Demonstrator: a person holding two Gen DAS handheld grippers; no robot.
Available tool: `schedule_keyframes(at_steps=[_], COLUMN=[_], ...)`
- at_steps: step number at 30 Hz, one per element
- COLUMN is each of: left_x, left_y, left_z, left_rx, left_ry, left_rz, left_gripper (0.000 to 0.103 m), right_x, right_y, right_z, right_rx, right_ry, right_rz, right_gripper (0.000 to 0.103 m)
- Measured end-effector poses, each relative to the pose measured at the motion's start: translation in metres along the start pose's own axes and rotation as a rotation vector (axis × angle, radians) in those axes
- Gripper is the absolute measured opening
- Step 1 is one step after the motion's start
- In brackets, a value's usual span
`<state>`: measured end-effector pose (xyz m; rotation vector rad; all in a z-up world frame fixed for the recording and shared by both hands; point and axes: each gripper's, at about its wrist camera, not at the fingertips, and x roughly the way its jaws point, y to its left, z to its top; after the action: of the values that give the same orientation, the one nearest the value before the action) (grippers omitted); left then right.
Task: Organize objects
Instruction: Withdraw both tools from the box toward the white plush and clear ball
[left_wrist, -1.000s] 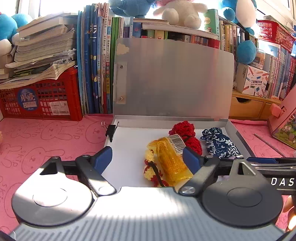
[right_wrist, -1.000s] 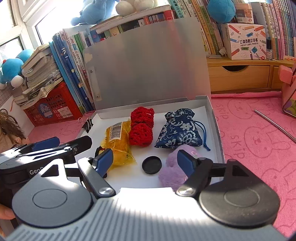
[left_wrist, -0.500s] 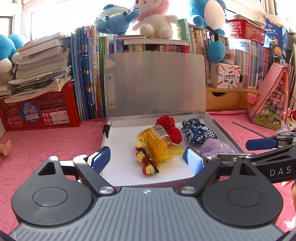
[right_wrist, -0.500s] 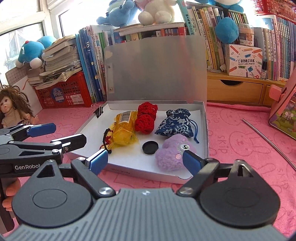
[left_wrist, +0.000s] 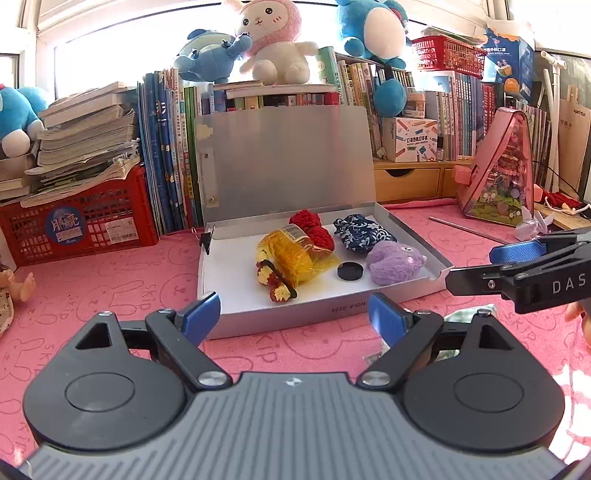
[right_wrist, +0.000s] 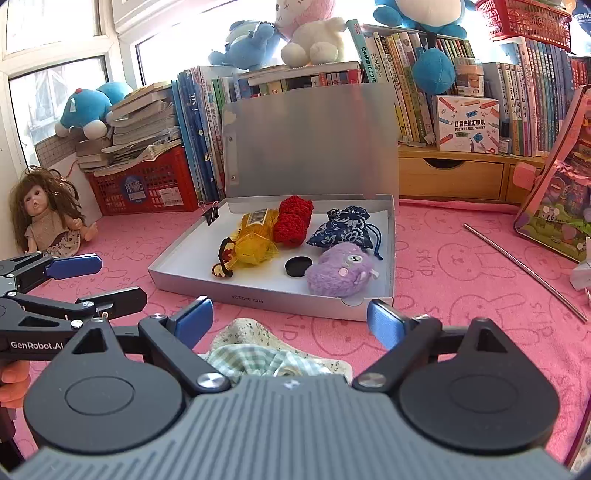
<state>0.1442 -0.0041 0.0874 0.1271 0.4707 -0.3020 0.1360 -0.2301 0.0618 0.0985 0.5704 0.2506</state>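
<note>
An open grey box (left_wrist: 221, 325) (right_wrist: 192, 282) with its lid upright lies on the pink mat. It holds a yellow packet (left_wrist: 295, 254) (right_wrist: 256, 236), a red crochet piece (left_wrist: 314, 227) (right_wrist: 293, 221), a blue floral pouch (left_wrist: 360, 232) (right_wrist: 343, 229), a purple plush (left_wrist: 393, 262) (right_wrist: 340, 271) and a black cap (left_wrist: 350, 272) (right_wrist: 298, 266). My left gripper (left_wrist: 293, 317) is open and empty in front of the box. My right gripper (right_wrist: 290, 319) is open and empty above a green checked cloth (right_wrist: 255, 358) in front of the box.
Books, a red crate (left_wrist: 77, 225) and plush toys line the back. A doll (right_wrist: 44, 218) sits at far left. A metal rod (right_wrist: 524, 269) and a pink triangular case (left_wrist: 498, 173) lie to the right. A binder clip (left_wrist: 207, 238) sits on the box's far left corner.
Both grippers have pulled back from over the box toward the near side. The whole box and the cloth in front of it have come into view.
</note>
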Motion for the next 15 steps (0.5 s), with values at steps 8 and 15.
schedule_keyframes(at_steps=[8, 15], left_x=[-0.014, -0.027], left_y=[-0.015, -0.024], left_z=[-0.026, -0.049], left_rx=[0.046, 0.051], left_ry=[0.035, 0.04], left_rz=[-0.034, -0.09], left_gripper=[0.09, 0.091], right_x=[-0.028, -0.048], right_y=[0.002, 0.006], right_z=[-0.028, -0.061], right_rx=[0.0, -0.008], right_ry=[-0.02, -0.017], right_rz=[0.016, 0.012], right_gripper=[0.096, 0.096])
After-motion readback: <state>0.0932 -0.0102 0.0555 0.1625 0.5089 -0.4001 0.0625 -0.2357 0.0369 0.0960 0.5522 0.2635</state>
